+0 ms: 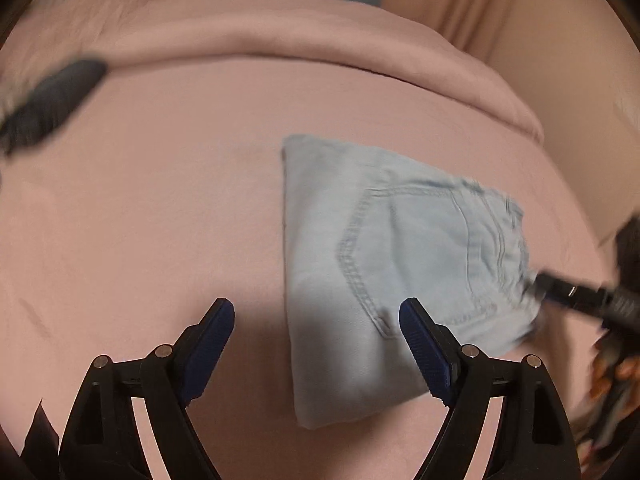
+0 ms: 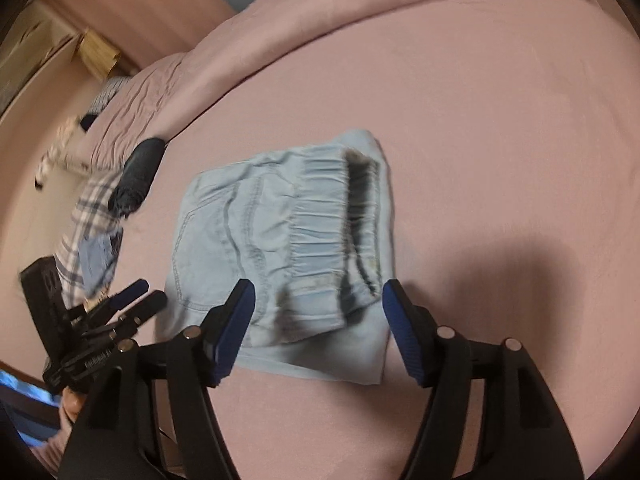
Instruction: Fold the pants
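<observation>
Light-blue pants (image 2: 280, 248) folded into a compact stack, flat on the pink bed (image 2: 500, 140), toward its middle, back pocket up. Left gripper (image 1: 316, 344) fingers apart, empty, above the fold's near edge. Right gripper (image 2: 318, 328) fingers apart, empty, over the elastic waistband.

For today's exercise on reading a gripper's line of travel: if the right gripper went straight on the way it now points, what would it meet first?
Most likely the folded light-blue pants. The right gripper is open, and the gathered waistband lies directly ahead between its fingers, on the pink bed sheet. Depth is unclear.
</observation>
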### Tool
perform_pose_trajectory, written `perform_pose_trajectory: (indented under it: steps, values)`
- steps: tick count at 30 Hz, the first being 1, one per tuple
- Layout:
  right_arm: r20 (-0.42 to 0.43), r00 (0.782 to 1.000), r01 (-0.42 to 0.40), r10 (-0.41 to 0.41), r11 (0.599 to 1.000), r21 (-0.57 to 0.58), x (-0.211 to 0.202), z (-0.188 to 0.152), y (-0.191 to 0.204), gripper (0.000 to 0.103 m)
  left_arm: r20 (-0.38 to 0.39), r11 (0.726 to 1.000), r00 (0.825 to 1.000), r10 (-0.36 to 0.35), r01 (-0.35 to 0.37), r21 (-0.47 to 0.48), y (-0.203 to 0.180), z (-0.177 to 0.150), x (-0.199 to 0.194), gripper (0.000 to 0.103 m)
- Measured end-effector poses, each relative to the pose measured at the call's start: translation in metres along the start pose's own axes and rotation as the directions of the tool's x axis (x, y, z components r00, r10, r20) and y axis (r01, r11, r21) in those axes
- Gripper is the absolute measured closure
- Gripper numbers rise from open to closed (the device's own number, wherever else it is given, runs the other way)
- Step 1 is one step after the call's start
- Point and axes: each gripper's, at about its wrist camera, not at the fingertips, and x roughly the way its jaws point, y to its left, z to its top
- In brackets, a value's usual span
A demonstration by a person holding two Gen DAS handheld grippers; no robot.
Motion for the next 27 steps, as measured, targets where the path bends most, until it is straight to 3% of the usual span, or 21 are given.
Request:
perform_pose_trajectory:
  steps: [2, 6, 12, 18, 20, 21, 22, 23, 24, 27]
  values:
    - [-0.007, 1.0, -0.015, 0.015, 0.999, 0.032, -0.001, -0.003, -0.008, 0.035, -0.036, 0.991, 0.995, -0.091, 0.087, -0.098, 0.018, 0.004, 0.007, 0.018]
    - [-0.03, 0.999, -0.022, 0.024, 0.998, 0.064, 0.003, -0.008, -0.015, 0.032, -0.08, 0.975, 0.984, -0.159, 0.144, -0.17, 0.031, 0.005, 0.023, 0.015]
    - [-0.066, 0.996, -0.053, 0.057, 0.997, 0.059, 0.021, 0.003, -0.009, 0.031, -0.085, 0.971, 0.974, -0.209, 0.196, -0.139, 0.024, 0.01, 0.034, 0.015]
    - [-0.077, 0.995, -0.067, 0.068, 0.998, 0.02, 0.038, 0.015, -0.002, 0.027, -0.097, 0.98, 0.976, -0.196, 0.193, -0.042, 0.007, 0.017, 0.046, 0.016]
    - [-0.073, 0.994, -0.075, 0.076, 0.997, 0.02, 0.043, 0.018, -0.001, 0.027, -0.095, 0.984, 0.979, -0.178, 0.178, -0.011, -0.003, 0.02, 0.049, 0.027]
    - [-0.069, 0.995, -0.069, 0.07, 0.998, 0.012, 0.045, 0.019, 0.002, 0.027, -0.093, 0.985, 0.981, -0.17, 0.171, 0.002, -0.007, 0.021, 0.049, 0.042]
    - [-0.068, 0.996, -0.062, 0.062, 0.998, -0.001, 0.047, 0.02, 0.004, 0.028, -0.092, 0.987, 0.983, -0.156, 0.158, 0.01, -0.01, 0.02, 0.049, 0.047]
    - [-0.064, 0.997, -0.048, 0.047, 0.999, -0.018, 0.047, 0.02, 0.008, 0.033, -0.086, 0.989, 0.986, -0.144, 0.146, 0.017, -0.011, 0.02, 0.048, 0.05]
    - [-0.059, 0.998, -0.034, 0.032, 0.999, -0.039, 0.048, 0.02, 0.013, 0.042, -0.076, 0.99, 0.987, -0.139, 0.141, 0.026, -0.014, 0.021, 0.047, 0.06]
    - [-0.024, 1.0, -0.003, 0.0, 0.993, -0.114, 0.046, 0.019, 0.03, 0.056, -0.045, 0.989, 0.99, -0.137, 0.139, 0.043, -0.015, 0.022, 0.043, 0.083]
